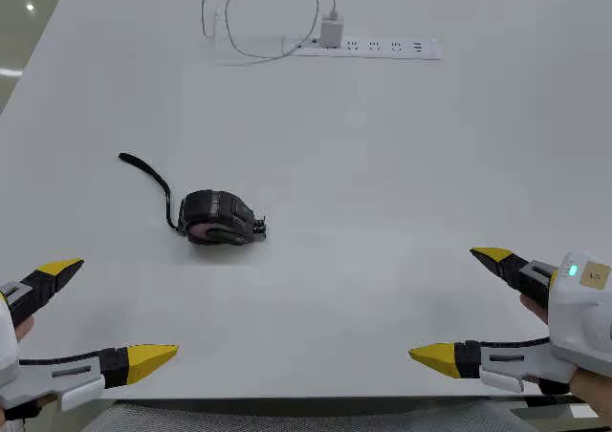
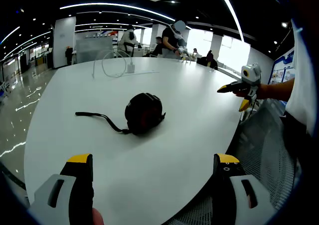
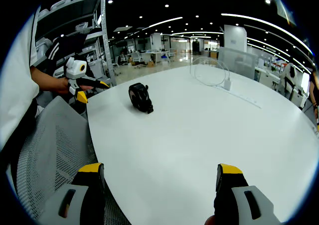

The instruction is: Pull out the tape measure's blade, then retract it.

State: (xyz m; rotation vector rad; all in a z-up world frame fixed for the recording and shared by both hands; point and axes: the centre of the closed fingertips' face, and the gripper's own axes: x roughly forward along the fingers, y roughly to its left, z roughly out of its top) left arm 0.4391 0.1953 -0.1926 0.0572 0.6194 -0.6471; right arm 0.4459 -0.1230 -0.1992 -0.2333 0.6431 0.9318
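tape measure [image 1: 218, 219] job not begun, no blade out yet. the white table [image 1: 402, 183] carries everything. left gripper [image 1: 107, 310] and right gripper [image 1: 461, 306] both hover at the near edge, jaws spread wide with nothing between them; it looks like a ready pose ahead of the reach. the power strip [image 1: 382, 47] with looped cable [image 1: 258, 16] and white charger [image 1: 332, 31] sits far ahead of both grippers, probably parked out of the work zone.

the tape measure rests on the table ahead of the left gripper and slightly inboard, well apart from the right gripper, so the left seems the natural one to pin the case. a small nub on the side toward the right gripper is probably the blade hook, handy for a right pull. the wrist strap [image 1: 148, 176] trails off the far side.

head view gives the top-down layout. left gripper view adds the case's reddish face, seen low. right gripper view adds the mesh chair [image 3: 50, 145] below the edge, and the left gripper held off the table.
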